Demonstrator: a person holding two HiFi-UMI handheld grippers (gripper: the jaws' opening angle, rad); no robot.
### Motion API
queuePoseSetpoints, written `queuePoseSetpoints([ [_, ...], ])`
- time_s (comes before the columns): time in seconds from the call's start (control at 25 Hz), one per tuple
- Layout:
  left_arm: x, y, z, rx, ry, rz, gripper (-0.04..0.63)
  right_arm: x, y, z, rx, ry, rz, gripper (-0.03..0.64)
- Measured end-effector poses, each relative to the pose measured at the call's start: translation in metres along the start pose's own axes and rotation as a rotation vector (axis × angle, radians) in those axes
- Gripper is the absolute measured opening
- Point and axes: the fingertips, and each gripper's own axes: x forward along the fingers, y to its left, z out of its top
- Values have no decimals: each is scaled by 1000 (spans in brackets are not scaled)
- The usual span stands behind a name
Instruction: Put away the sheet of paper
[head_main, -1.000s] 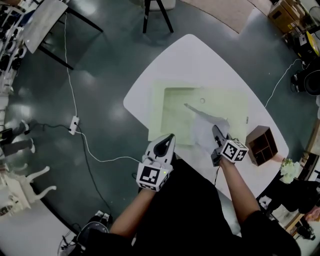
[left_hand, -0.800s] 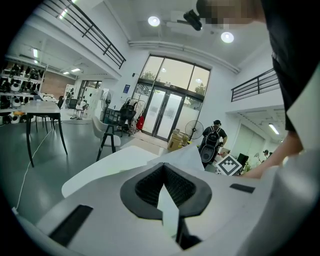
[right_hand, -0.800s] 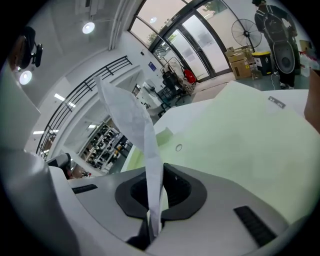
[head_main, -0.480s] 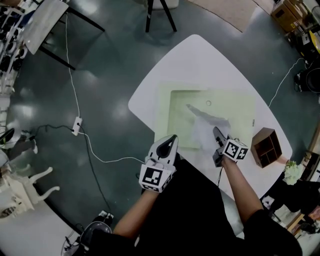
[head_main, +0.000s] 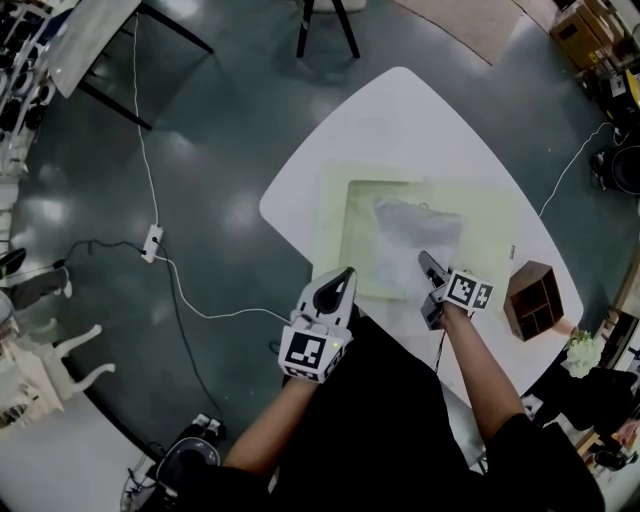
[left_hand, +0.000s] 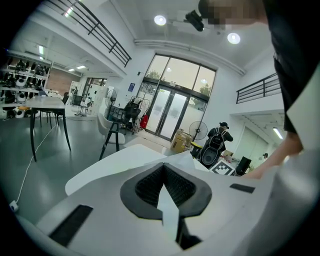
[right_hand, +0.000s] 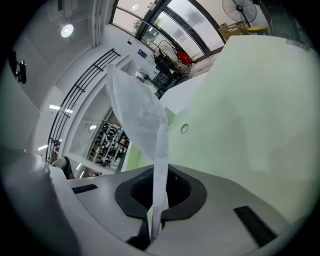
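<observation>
A white sheet of paper (head_main: 415, 235) hangs curved over a pale green folder (head_main: 480, 215) that lies on the white table (head_main: 400, 110). My right gripper (head_main: 428, 268) is shut on the sheet's near edge. In the right gripper view the paper (right_hand: 137, 112) rises from between the jaws above the green folder (right_hand: 240, 115). My left gripper (head_main: 343, 278) is at the folder's near left corner, jaws shut. In the left gripper view a thin pale strip runs between them (left_hand: 164, 172), seemingly the folder's edge.
A brown wooden box with compartments (head_main: 533, 297) stands at the table's right edge. A white cable (head_main: 565, 175) runs off the table's right side. A power strip and cord (head_main: 152, 243) lie on the floor to the left. Stool legs (head_main: 325, 25) stand beyond the table.
The sheet, crumpled and drooping to a point before, now spreads wider and farther over the folder. My right gripper has shifted slightly. The left gripper has stayed at the folder's corner.
</observation>
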Motion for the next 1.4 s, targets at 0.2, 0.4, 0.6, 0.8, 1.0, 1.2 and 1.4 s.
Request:
queuePoseSetpoints([
  [0.2,3,6,5,-6,-7,14,2,15,1,-2,37,37,4,-2],
  [0.4,3,11,8,-2,-6,25,3,25,1,-8,46,91,14,-2],
  [0.6,3,15,10,-1,-4,31,2,29,-1,-9,65,128,10,-2],
  [0.8,5,16,11,0,-2,30,2,33,-5,-12,99,158,-2,-2],
  [1.0,6,18,11,-5,1,29,3,37,-8,-14,139,180,-13,-2],
  [1.2,5,21,9,-7,2,30,3,38,-12,-17,174,196,-20,-2],
  [1.4,11,21,5,-4,14,20,3,41,-15,-17,194,199,-20,-2],
])
